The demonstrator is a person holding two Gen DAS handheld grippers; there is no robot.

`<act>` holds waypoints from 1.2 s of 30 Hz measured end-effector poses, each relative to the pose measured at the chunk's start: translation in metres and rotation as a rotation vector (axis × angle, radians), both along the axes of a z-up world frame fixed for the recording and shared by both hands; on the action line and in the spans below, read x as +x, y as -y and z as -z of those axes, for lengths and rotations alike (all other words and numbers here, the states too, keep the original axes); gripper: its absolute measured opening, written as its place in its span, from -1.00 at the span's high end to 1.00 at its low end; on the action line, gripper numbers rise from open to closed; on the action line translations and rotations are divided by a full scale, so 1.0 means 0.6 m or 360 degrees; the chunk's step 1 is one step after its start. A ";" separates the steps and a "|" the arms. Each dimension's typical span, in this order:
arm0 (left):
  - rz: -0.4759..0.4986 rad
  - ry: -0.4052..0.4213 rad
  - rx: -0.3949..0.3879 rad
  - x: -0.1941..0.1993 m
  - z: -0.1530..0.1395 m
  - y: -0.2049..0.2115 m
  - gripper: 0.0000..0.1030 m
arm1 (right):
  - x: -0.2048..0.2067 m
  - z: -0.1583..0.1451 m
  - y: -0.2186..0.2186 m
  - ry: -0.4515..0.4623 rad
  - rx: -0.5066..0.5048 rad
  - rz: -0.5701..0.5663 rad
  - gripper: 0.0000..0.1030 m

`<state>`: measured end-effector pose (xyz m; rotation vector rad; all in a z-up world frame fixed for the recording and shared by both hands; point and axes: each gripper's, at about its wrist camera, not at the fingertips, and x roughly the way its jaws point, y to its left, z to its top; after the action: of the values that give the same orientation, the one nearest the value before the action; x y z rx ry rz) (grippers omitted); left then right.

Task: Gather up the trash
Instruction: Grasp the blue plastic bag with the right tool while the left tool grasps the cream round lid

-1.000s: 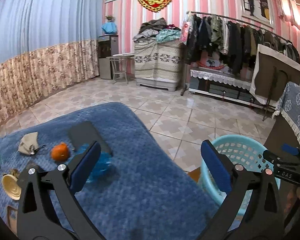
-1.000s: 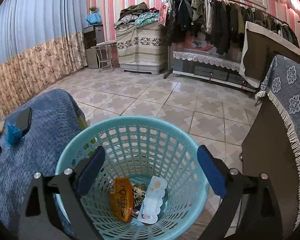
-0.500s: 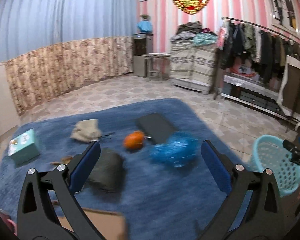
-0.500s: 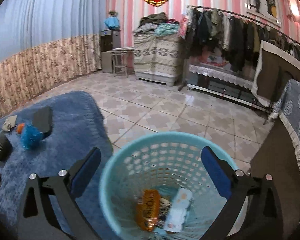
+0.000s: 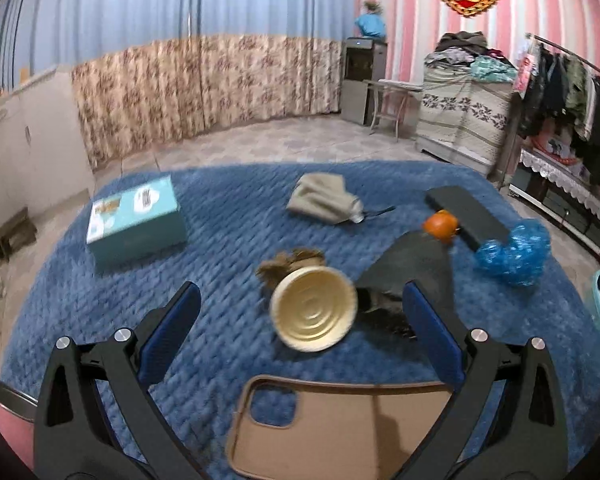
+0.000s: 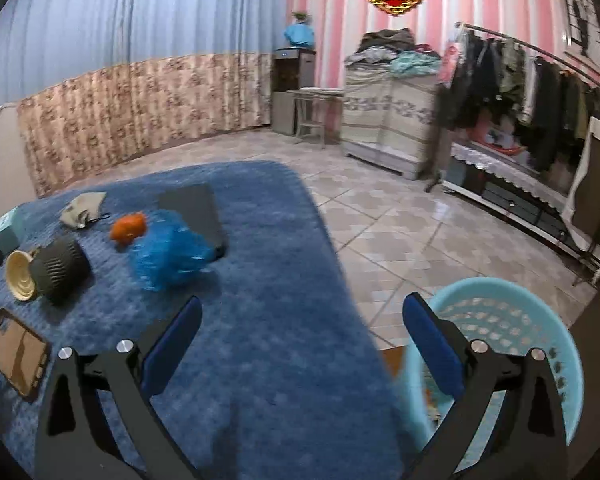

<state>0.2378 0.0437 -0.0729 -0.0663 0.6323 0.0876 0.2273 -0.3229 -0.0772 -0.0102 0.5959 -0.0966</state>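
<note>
A blue blanket-covered table (image 5: 228, 240) holds a tipped dark paper cup (image 5: 412, 272) with a cream lid or base (image 5: 314, 314), a crumpled blue plastic bag (image 5: 514, 252), a small orange (image 5: 440, 225) and a brown scrap (image 5: 290, 264). My left gripper (image 5: 300, 328) is open and empty, just in front of the cup. My right gripper (image 6: 300, 336) is open and empty over the table's right edge, beside the light blue trash basket (image 6: 540, 320). The bag (image 6: 168, 254), orange (image 6: 128, 227) and cup (image 6: 58, 268) show at left in the right wrist view.
A teal box (image 5: 134, 222), a beige cloth pouch (image 5: 324, 200), a black flat case (image 5: 466, 216) and a brown phone case (image 5: 340, 428) also lie on the table. A tiled floor (image 6: 400, 220) and a clothes rack (image 6: 520, 92) are to the right.
Both grippers have swung left, away from the basket and over the table. The left one now faces the cup. Both stay open.
</note>
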 end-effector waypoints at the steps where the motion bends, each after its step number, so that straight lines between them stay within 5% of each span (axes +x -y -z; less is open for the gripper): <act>1: -0.0012 -0.0014 -0.0016 0.004 0.006 -0.008 -0.89 | 0.003 0.003 -0.006 -0.0008 0.0001 -0.0015 -0.91; 6: -0.0009 -0.0054 -0.0029 0.021 0.031 -0.024 -0.77 | 0.019 0.017 -0.047 -0.0051 -0.0021 -0.0089 -0.91; 14: 0.0096 -0.0135 -0.0061 0.039 0.055 -0.025 -0.04 | 0.066 0.014 -0.085 -0.0045 0.0010 -0.0176 -0.91; 19: 0.0155 -0.0174 -0.0056 0.039 0.067 -0.015 0.66 | 0.105 0.016 -0.129 -0.0056 -0.0047 -0.0254 -0.91; 26: 0.0159 -0.0095 -0.0032 0.023 0.054 -0.009 0.80 | 0.139 0.044 -0.135 -0.0150 -0.0003 -0.0289 -0.88; 30: 0.0151 -0.0054 0.0004 0.015 0.049 -0.004 0.80 | 0.143 0.057 -0.132 -0.0181 0.0080 -0.0304 -0.48; 36: 0.0132 -0.0039 0.0023 0.009 0.042 -0.009 0.80 | 0.143 0.066 -0.149 -0.0185 0.0093 -0.0383 -0.16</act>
<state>0.2430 0.0493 -0.0983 -0.0249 0.6580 0.0127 0.3131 -0.2335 -0.1167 -0.0308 0.7089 0.1559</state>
